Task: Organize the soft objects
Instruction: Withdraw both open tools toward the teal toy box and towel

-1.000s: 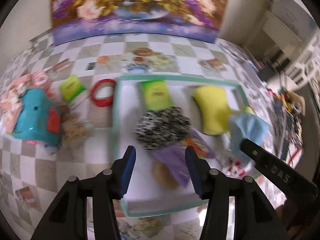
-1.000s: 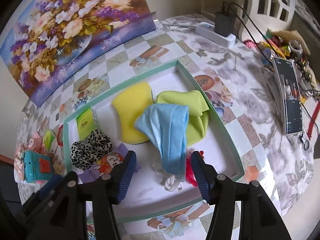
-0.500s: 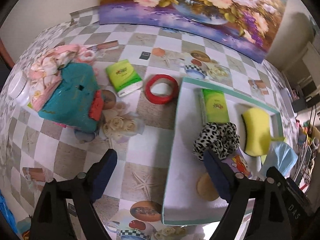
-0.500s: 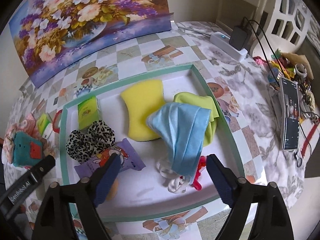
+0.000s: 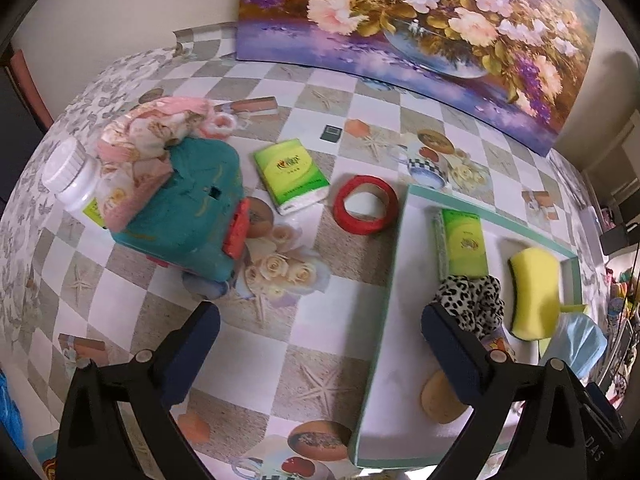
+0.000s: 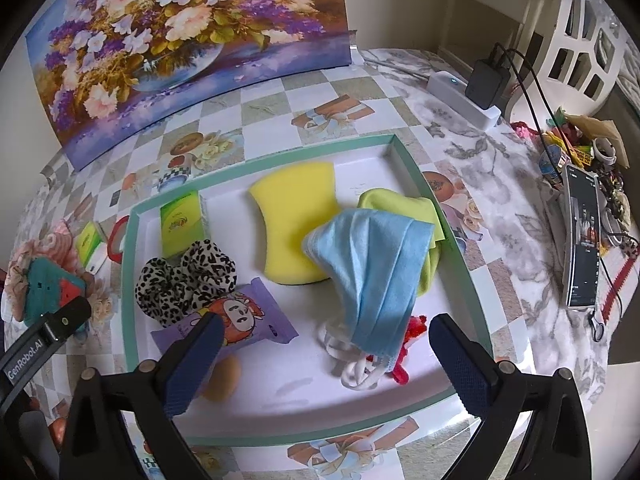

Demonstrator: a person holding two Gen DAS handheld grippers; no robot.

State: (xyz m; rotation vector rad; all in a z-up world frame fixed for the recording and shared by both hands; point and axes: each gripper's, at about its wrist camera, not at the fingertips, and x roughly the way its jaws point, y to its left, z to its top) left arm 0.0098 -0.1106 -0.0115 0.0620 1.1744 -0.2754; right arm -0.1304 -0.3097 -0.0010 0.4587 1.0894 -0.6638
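Observation:
A white tray with a teal rim [image 6: 404,156] holds a yellow sponge [image 6: 296,216], a blue face mask [image 6: 376,264] draped over a yellow-green cloth [image 6: 400,204], a leopard scrunchie [image 6: 180,280], a purple packet [image 6: 240,320] and a green tissue pack [image 6: 180,220]. My right gripper [image 6: 326,332] hovers over the tray's near side, its jaws opening, nothing pressed between them. My left gripper [image 5: 320,328] hangs over the tray's left rim [image 5: 400,216] and the bare tablecloth, jaws opening and empty. Left of the tray lie a teal plush toy [image 5: 188,208], a pink floral cloth [image 5: 140,140] and a second tissue pack [image 5: 292,172].
A red tape ring [image 5: 366,204] lies beside the tray, a white bottle [image 5: 70,176] at the far left. A flower painting [image 6: 192,40] leans at the back. A phone [image 6: 582,236], power strip [image 6: 460,92] and cables crowd the right edge.
Both grippers' jaws spread wide. The left view swung from over the tray to the table left of it. The right gripper barely moved, and the blue mask lies in the tray.

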